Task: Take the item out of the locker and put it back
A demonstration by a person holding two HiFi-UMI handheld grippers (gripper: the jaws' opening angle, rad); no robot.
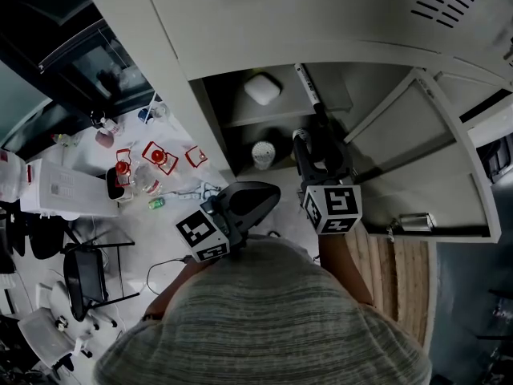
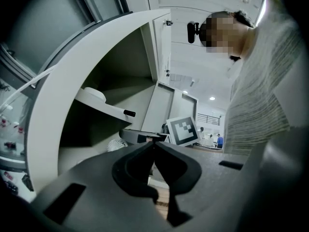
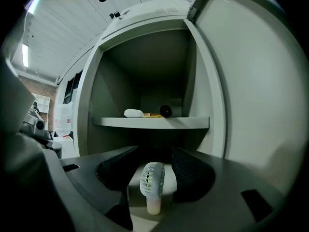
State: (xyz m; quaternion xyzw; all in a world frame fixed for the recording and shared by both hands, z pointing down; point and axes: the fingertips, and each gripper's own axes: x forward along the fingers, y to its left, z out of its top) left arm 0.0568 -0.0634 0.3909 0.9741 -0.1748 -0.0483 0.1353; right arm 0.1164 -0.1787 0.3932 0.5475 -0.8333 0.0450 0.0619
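A small white plastic handheld fan (image 3: 152, 185) with a round grille head is seen standing on the floor of the lower compartment of the grey metal locker (image 3: 193, 81). It is upright, its long axis vertical, its grille turned obliquely leftward. It is judged light, rigid and easily toppled, and best taken by the stout handle. The right gripper (image 3: 154, 151) is spread wide around it without pressing. The left gripper (image 2: 154, 141) is closed and empty.
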